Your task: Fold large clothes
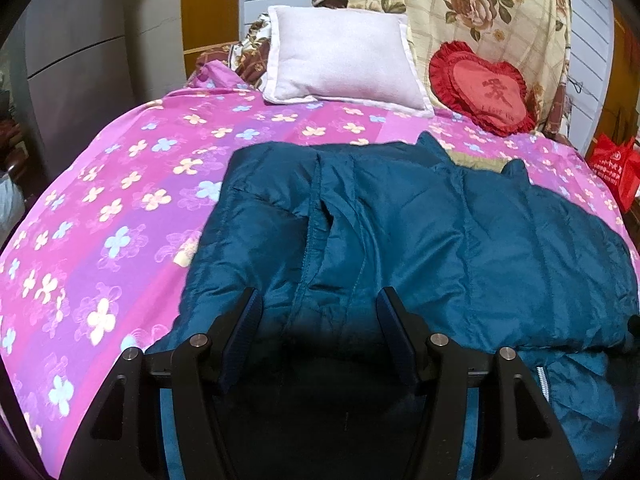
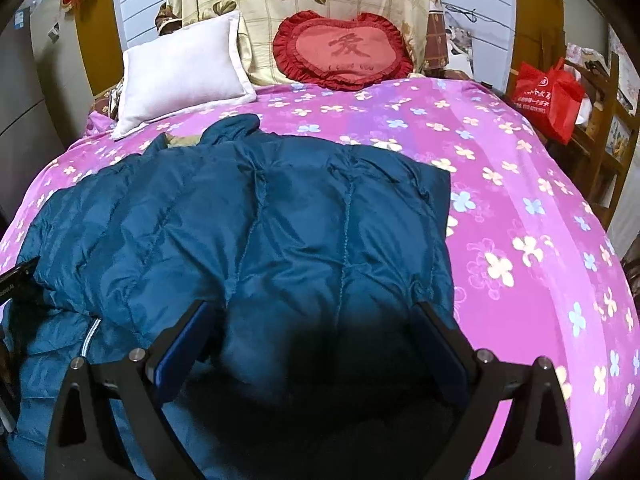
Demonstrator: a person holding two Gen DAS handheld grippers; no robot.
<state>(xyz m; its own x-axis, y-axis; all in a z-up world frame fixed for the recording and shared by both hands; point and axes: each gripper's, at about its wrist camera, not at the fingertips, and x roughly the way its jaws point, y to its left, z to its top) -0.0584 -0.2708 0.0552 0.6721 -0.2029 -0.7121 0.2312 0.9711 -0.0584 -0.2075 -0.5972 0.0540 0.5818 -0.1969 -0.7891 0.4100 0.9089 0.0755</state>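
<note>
Left gripper (image 1: pixel 318 300) hangs over the near edge of the teal quilted jacket (image 1: pixel 400 224), fingers spread well apart, blue pads facing each other across a seam with nothing pinched between them; whether the tips graze the fabric I cannot tell. Over on the right wrist view, the right gripper (image 2: pixel 312 314) has its fingers apart even wider, straddling a puffy quilted panel, pads clear of any grip. The jacket (image 2: pixel 260 216) lies spread flat on the pink flowered bedspread (image 2: pixel 520 200), collar end up at 12 o'clock toward the pillows, zipper edge (image 2: pixel 90 336) showing down at 8 o'clock in the right view. From the left view, a white pillow (image 1: pixel 340 60) sits at 12 o'clock beyond the jacket, the red heart cushion (image 1: pixel 484 88) at 1 o'clock, a red bag (image 1: pixel 616 168) out at 2 o'clock past the bed's edge
</note>
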